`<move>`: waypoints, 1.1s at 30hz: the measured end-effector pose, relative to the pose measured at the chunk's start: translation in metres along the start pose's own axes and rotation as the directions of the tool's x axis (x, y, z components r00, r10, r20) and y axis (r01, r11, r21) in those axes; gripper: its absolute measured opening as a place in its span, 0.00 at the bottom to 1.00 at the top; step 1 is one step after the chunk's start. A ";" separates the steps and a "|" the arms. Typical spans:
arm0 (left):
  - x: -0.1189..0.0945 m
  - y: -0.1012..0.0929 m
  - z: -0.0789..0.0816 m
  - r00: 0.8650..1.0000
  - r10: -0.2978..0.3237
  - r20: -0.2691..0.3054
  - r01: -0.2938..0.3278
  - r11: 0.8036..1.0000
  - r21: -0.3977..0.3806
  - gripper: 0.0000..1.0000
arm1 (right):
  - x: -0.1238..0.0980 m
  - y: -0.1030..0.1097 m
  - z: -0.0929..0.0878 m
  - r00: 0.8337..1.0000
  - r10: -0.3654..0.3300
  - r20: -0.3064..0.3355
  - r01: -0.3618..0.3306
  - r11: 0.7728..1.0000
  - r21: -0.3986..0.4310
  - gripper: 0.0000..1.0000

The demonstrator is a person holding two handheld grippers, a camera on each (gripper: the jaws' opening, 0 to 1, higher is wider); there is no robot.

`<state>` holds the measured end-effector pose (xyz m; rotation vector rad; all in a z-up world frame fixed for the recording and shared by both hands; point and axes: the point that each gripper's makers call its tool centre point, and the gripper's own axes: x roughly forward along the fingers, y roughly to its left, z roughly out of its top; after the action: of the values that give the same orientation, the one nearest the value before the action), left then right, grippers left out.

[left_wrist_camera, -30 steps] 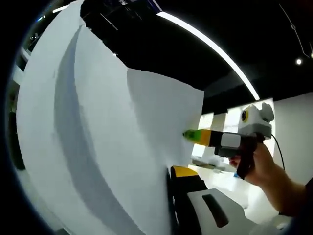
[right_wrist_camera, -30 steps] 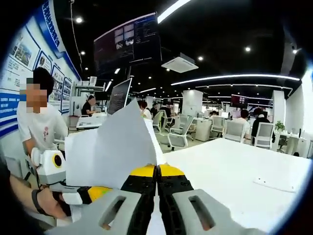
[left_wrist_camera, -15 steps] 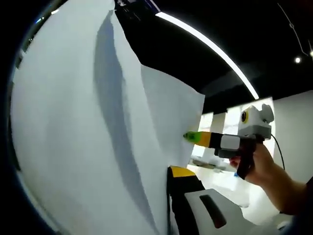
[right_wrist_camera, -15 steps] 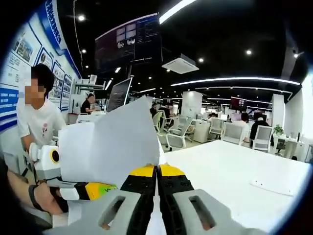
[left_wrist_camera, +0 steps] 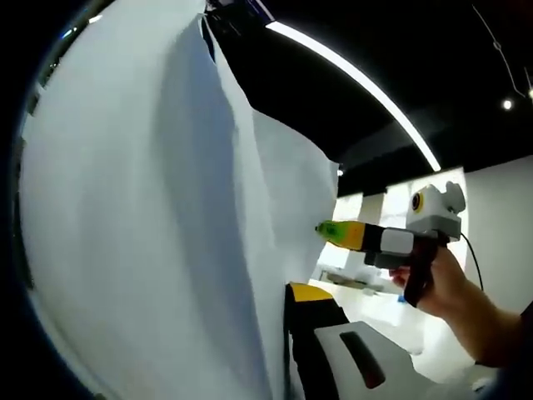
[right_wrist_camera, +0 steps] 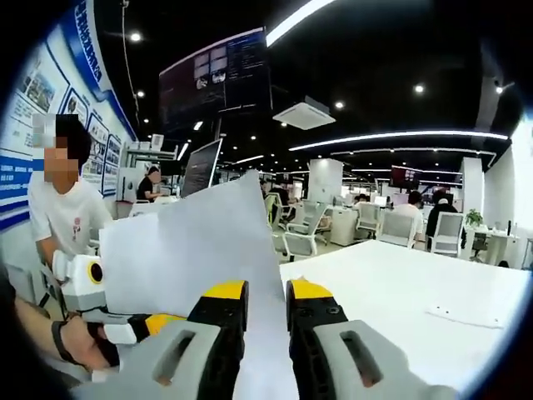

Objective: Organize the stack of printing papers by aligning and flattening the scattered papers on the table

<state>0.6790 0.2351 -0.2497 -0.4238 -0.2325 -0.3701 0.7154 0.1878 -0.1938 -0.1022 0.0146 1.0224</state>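
A stack of white printing papers (left_wrist_camera: 150, 217) stands upright off the table and covers the left of the left gripper view. My left gripper (left_wrist_camera: 287, 293) is shut on its lower edge; one yellow-tipped jaw shows and the sheets hide the other. In the right gripper view the same papers (right_wrist_camera: 191, 250) rise on the left, and their edge runs down between the jaws of my right gripper (right_wrist_camera: 266, 292), which stands open with a clear gap. The right gripper (left_wrist_camera: 333, 231) reaches the papers' far edge, held by a hand (left_wrist_camera: 437, 283). The left gripper (right_wrist_camera: 158, 323) sits at the papers' bottom left.
A white table (right_wrist_camera: 400, 283) spreads to the right, with one loose sheet (right_wrist_camera: 466, 315) lying on it. A seated person (right_wrist_camera: 62, 217) is at the left. Office desks, chairs and people fill the background.
My right gripper's jaws have parted and let go of the papers. The sheets in the left gripper view have swung and curved further across the view.
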 end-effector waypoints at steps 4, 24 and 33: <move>0.000 0.001 0.000 1.000 0.002 -0.001 -0.002 1.000 -0.001 0.06 | -0.001 -0.002 0.003 1.000 -0.007 0.010 0.007 1.000 -0.002 0.19; -0.001 -0.002 -0.001 1.000 0.003 -0.001 -0.003 1.000 -0.004 0.06 | -0.009 -0.009 0.002 1.000 -0.018 0.025 0.017 0.999 0.033 0.27; -0.002 -0.003 -0.002 1.000 0.005 -0.002 -0.005 1.000 -0.002 0.06 | -0.014 -0.014 0.007 0.998 -0.033 0.047 0.031 0.999 0.042 0.35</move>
<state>0.6762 0.2327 -0.2510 -0.4261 -0.2288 -0.3658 0.7200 0.1687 -0.1851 -0.0403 -0.0092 0.9918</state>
